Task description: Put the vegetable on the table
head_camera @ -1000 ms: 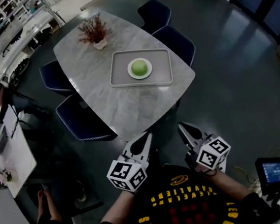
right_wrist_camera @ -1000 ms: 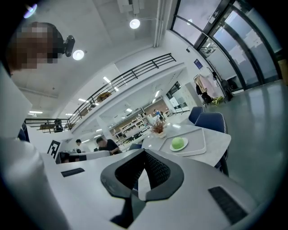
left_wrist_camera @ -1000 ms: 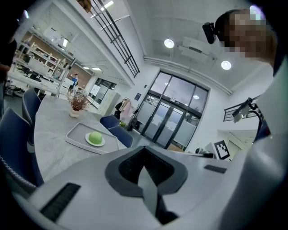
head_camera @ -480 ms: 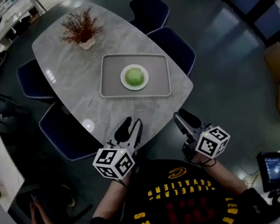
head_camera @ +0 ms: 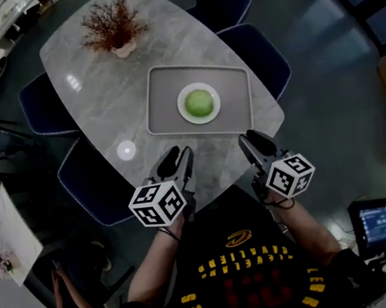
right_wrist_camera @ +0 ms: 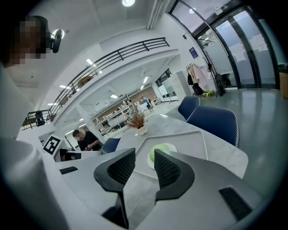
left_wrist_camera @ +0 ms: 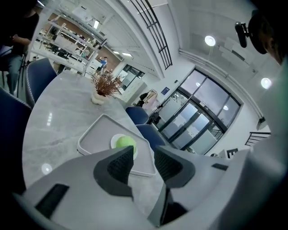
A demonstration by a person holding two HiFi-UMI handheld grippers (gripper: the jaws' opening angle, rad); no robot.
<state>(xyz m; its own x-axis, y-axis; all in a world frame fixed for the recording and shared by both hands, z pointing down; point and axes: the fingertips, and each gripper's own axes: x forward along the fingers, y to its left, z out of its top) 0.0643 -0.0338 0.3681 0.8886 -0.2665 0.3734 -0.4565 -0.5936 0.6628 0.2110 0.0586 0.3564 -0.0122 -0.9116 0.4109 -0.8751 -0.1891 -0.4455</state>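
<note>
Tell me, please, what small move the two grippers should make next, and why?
Probably ease both forward over the table toward the tray: the left gripper and right gripper, jaws just opened and empty, hang at the near edge, short of the vegetable on its plate.

Looks like an open-plan office-lab hall: grey table (head_camera: 102,105) ringed by blue chairs (head_camera: 265,63) on a glossy floor (head_camera: 322,62), vase (head_camera: 125,50) of dried twigs as decoration, tall glass doors (left_wrist_camera: 198,117) along one side, railed gallery (right_wrist_camera: 126,49) overhead, round ceiling lights (left_wrist_camera: 209,40), stocked shelves (left_wrist_camera: 67,42) in a far bay, person (right_wrist_camera: 85,139) seated further back, small screen (head_camera: 375,221) nearby.
</note>
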